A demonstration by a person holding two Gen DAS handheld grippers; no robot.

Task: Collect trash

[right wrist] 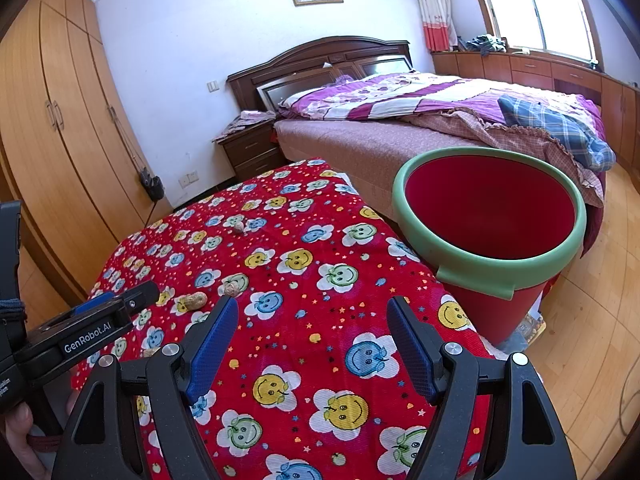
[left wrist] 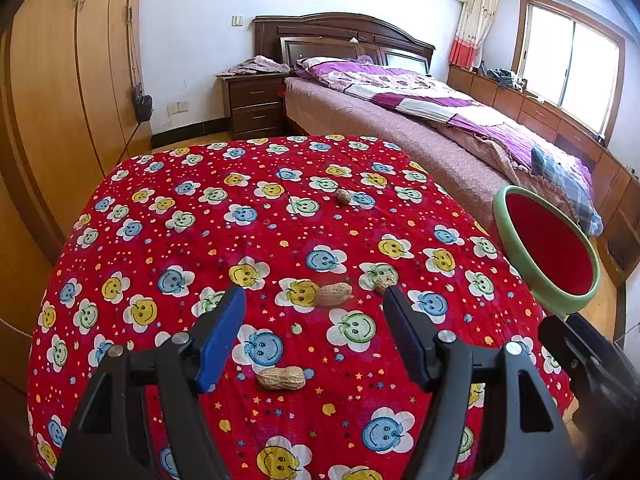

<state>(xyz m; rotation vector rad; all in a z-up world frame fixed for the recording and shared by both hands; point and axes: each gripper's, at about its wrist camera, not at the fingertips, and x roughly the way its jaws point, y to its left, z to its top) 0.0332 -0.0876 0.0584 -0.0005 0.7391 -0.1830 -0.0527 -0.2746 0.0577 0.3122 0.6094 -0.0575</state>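
Several peanut shells lie on a table under a red smiley-flower cloth (left wrist: 256,236). One peanut (left wrist: 334,294) lies just ahead of my left gripper (left wrist: 315,299), which hangs open and empty above the cloth. A second peanut (left wrist: 386,282) sits by its right fingertip, a third (left wrist: 281,378) lies under the jaws, and a fourth (left wrist: 343,197) is farther back. My right gripper (right wrist: 312,306) is also open and empty, over bare cloth (right wrist: 320,280). Right of the table stands a red bin with a green rim (right wrist: 500,268), also seen in the left wrist view (left wrist: 497,210).
The left gripper (right wrist: 132,300) shows at the left of the right wrist view, with a hand (right wrist: 18,432) below it. A bed (right wrist: 360,148) stands behind the table and bin. A wardrobe (left wrist: 60,100) lines the left wall and a nightstand (left wrist: 256,104) stands at the back.
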